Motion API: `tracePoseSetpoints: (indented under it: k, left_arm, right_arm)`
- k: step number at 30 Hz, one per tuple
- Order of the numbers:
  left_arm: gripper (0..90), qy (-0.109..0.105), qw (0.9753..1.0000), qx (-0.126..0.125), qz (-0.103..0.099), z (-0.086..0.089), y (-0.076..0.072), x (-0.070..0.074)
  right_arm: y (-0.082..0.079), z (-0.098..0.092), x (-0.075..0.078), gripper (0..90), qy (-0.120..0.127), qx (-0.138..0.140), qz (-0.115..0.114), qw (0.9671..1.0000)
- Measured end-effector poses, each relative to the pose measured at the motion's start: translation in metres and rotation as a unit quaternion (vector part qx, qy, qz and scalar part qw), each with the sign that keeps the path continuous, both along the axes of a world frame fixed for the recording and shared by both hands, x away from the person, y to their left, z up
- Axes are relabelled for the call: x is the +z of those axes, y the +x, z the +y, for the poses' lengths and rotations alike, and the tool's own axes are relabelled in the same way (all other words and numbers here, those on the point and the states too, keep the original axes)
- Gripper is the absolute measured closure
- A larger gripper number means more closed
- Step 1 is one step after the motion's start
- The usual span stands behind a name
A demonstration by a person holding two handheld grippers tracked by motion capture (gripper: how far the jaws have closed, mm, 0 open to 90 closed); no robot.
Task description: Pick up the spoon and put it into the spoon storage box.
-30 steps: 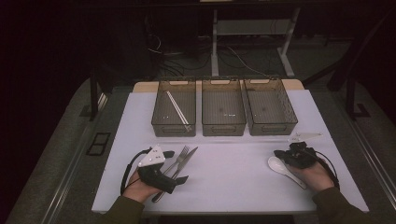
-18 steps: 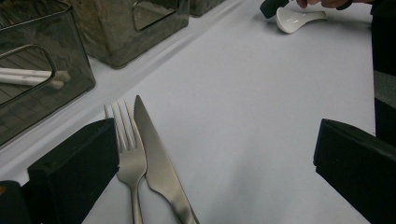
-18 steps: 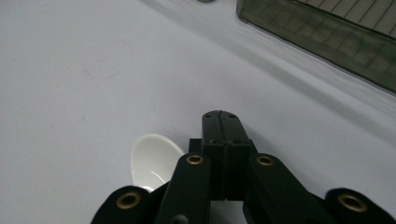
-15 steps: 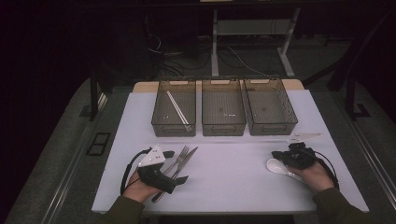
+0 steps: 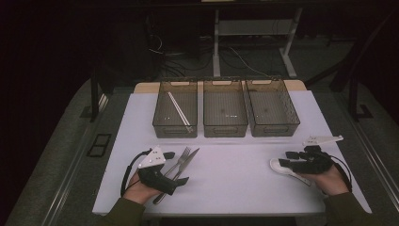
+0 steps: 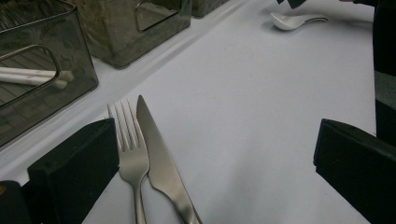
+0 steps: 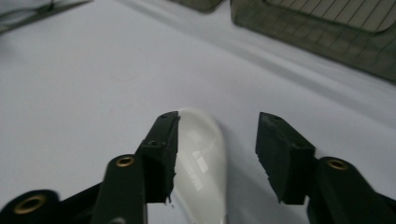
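The spoon [image 7: 203, 158] looks like glossy white ceramic or plastic, smooth and reflective. Beside the fork [image 6: 130, 154], brushed metal with a dull sheen, the knife [image 6: 161, 163] has the same satin metal finish. The tabletop [image 5: 235, 174] is matt white. The bins [image 5: 225, 115] are smoky translucent plastic.

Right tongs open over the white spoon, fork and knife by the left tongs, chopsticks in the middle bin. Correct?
One error: the chopsticks lie in the left bin, not the middle one, as the high view shows. The rest holds: right tongs open over the spoon, fork and knife by the left tongs.
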State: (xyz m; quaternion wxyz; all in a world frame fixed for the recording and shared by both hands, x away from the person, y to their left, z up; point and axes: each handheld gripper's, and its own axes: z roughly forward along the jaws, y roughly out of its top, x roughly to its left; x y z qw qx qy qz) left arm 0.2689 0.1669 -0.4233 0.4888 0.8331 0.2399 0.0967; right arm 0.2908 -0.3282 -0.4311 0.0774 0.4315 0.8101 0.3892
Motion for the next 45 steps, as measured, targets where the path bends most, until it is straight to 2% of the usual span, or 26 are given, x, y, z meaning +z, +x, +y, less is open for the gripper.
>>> tracePoseSetpoints:
  k: [10, 15, 18, 20, 23, 24, 33, 36, 45]
  left_arm:
    - [0.0, 0.0, 1.0, 0.0, -0.001, -0.001, 0.0, 0.0]
    - [0.0, -0.001, 1.0, 0.0, -0.001, -0.001, -0.001, 0.0]
    - [0.0, 0.0, 1.0, -0.001, -0.002, -0.001, 0.0, 0.0]
    - [0.0, 0.0, 1.0, -0.001, -0.001, -0.001, -0.001, 0.0]
    - [0.0, 0.002, 1.0, -0.002, -0.001, -0.001, -0.001, 0.0]
    - [0.0, 0.003, 1.0, -0.002, -0.001, -0.002, -0.001, 0.0]
    - [0.0, 0.002, 1.0, -0.002, -0.001, -0.002, -0.001, 0.0]
    - [0.0, 0.003, 1.0, -0.003, -0.001, -0.002, -0.001, 0.0]
    - [0.0, 0.003, 1.0, -0.004, 0.001, -0.003, -0.001, -0.001]
  right_arm:
    - [-0.002, 0.016, -0.01, 47.8, -0.052, 0.03, 0.012, 0.9981]
    - [-0.004, 0.021, -0.013, 49.5, -0.076, 0.037, 0.009, 0.9964]
    - [-0.005, 0.022, -0.013, 53.8, -0.079, 0.047, 0.004, 0.9958]
    - [-0.006, 0.024, -0.013, 58.4, -0.074, 0.063, 0.005, 0.9952]
    - [-0.01, 0.03, -0.013, 58.3, -0.106, 0.081, -0.011, 0.9911]
    - [-0.01, 0.031, -0.013, 58.6, -0.11, 0.081, -0.012, 0.9906]
    - [-0.01, 0.03, -0.01, 68.1, -0.111, 0.093, -0.007, 0.9894]
    - [-0.01, 0.028, -0.007, 79.0, -0.097, 0.094, -0.004, 0.9908]
    - [-0.009, 0.028, -0.007, 79.5, -0.096, 0.094, 0.004, 0.9908]
